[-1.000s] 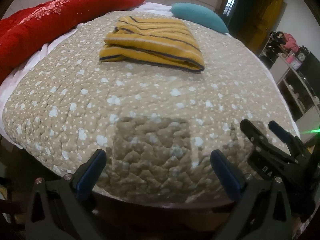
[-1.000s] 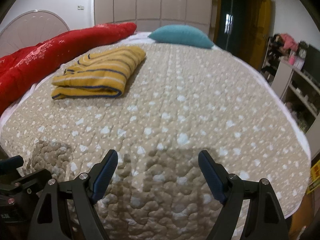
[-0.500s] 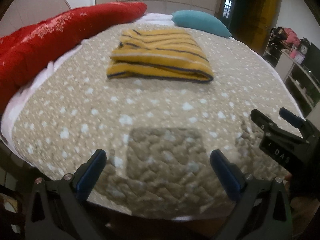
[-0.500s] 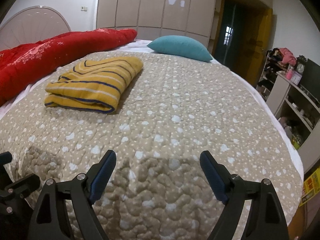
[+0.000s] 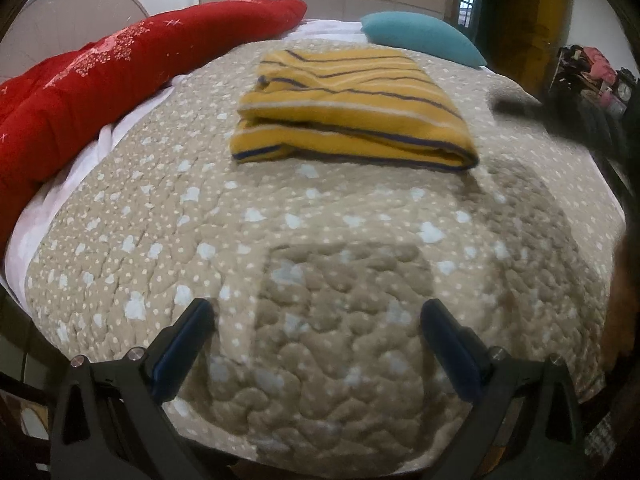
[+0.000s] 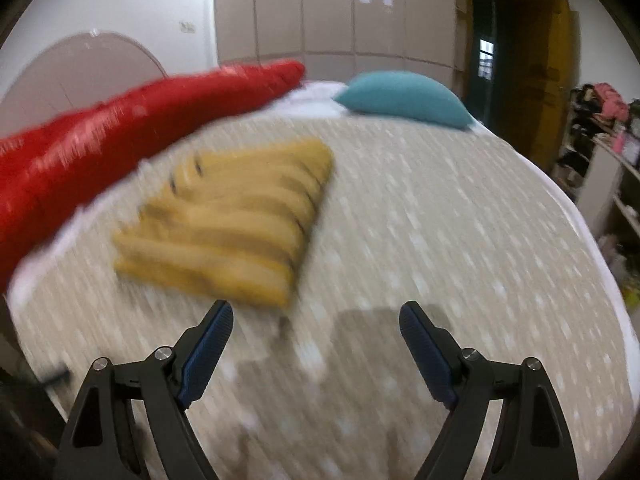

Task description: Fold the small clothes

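A folded yellow garment with dark and white stripes (image 5: 352, 110) lies on the beige quilted bed (image 5: 280, 240); in the right wrist view it (image 6: 236, 220) is motion-blurred, ahead and left. My left gripper (image 5: 318, 316) is open and empty, hovering over the quilt's near part, well short of the garment. My right gripper (image 6: 316, 316) is open and empty, just short of the garment's near corner. It shows as a dark blur (image 5: 560, 116) at the right edge of the left wrist view.
A red duvet (image 5: 100, 80) runs along the bed's left side. A teal pillow (image 5: 420, 38) lies at the far end. Shelves with clutter (image 6: 600, 152) stand to the right, and a dark doorway (image 6: 488, 60) is behind.
Both grippers have moved forward toward the garment, which looms larger. The right gripper has gone ahead fast, blurring its view, and now sits beside the garment's right end.
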Demonstrator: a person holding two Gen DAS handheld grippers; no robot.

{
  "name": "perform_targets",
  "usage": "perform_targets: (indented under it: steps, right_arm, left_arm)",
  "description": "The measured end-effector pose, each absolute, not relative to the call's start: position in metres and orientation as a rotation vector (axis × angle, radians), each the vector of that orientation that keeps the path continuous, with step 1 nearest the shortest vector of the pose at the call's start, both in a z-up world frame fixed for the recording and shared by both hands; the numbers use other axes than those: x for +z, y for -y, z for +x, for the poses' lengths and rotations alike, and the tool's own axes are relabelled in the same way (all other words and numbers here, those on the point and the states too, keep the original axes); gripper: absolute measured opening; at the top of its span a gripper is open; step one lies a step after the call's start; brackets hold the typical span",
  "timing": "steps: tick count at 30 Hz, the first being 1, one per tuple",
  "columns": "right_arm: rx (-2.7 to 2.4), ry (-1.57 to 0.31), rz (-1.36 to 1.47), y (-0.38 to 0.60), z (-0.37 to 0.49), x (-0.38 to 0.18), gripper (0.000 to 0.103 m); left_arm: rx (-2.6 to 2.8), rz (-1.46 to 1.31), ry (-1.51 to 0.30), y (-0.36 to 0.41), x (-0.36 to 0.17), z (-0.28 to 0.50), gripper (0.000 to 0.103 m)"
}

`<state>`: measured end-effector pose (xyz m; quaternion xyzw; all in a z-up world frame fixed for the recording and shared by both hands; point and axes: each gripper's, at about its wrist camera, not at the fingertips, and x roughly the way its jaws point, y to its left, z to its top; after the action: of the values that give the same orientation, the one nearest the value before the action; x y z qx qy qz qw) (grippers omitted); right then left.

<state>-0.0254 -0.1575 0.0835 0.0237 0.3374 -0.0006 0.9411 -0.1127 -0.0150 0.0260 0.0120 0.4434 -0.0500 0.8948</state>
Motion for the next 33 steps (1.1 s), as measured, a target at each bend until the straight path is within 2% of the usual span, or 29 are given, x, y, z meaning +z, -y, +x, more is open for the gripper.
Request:
perform_targets:
  steps: [2, 4, 5, 8, 15, 20, 24, 29, 33]
  right_arm:
    - [0.028, -0.667, 0.023, 0.145, 0.002, 0.092, 0.069]
    - [0.064, -0.688, -0.004, 0.131, 0.032, 0.088, 0.039]
    - [0.087, -0.718, -0.008, 0.124, 0.046, 0.081, 0.036]
    - [0.078, -0.81, -0.035, 0.109, 0.071, 0.049, 0.035]
    - [0.079, -0.815, -0.149, 0.094, 0.022, 0.032, 0.041]
    - [0.132, -0.711, -0.086, 0.096, 0.005, 0.076, 0.041]
    - [0.173, -0.694, -0.06, 0.079, 0.036, 0.094, 0.042]
    - [0.178, -0.872, -0.152, 0.042, 0.082, 0.043, 0.042]
    - [0.149, -0.839, -0.291, 0.023, 0.069, 0.034, 0.043]
  left_arm:
    - [-0.104, 0.022, -0.918, 0.013, 0.027, -0.112, 0.103]
    - [-0.108, 0.019, -0.922, 0.01, 0.027, -0.111, 0.103]
    - [-0.11, 0.021, -0.925, 0.009, 0.027, -0.11, 0.103]
    - [-0.113, 0.024, -0.929, 0.005, 0.025, -0.11, 0.103]
    - [-0.122, 0.016, -0.928, 0.003, 0.024, -0.111, 0.103]
    - [-0.13, 0.01, -0.936, 0.001, 0.024, -0.112, 0.103]
    - [-0.129, -0.005, -0.95, -0.003, 0.026, -0.114, 0.103]
    - [-0.109, -0.008, -0.961, -0.01, 0.025, -0.12, 0.103]
    - [-0.12, -0.02, -0.965, -0.015, 0.024, -0.122, 0.103]
